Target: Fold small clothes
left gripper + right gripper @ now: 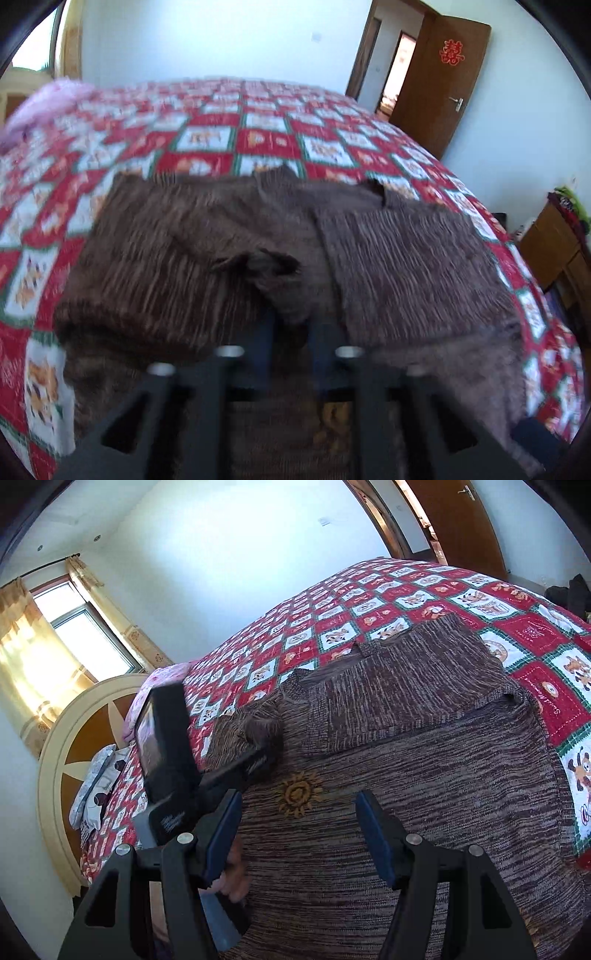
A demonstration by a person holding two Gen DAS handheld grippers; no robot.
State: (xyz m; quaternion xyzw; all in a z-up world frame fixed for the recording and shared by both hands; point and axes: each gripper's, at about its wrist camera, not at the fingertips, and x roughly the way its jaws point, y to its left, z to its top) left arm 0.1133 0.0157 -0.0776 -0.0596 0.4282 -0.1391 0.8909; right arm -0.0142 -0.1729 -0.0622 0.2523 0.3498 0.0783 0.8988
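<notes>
Left gripper (258, 760) blocks sweater's (406, 794) left; right side free.

We see a bed with a red patchwork quilt (258, 122), white walls (221, 37), an open brown door (439, 85) far right, and a sunlit curtained window (85, 631) far left.

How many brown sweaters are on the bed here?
1. The brown sweater lies spread over the quilt, with the left gripper pinching its cloth. Nothing shows a second one underneath.

Sweater (424, 775): brown ribbed knit, matt, rough. Bedspread (369, 590): printed cloth. Gripper fingers (221, 834): matt black plastic, blue pads. Door (439, 85): glossy wood.
</notes>
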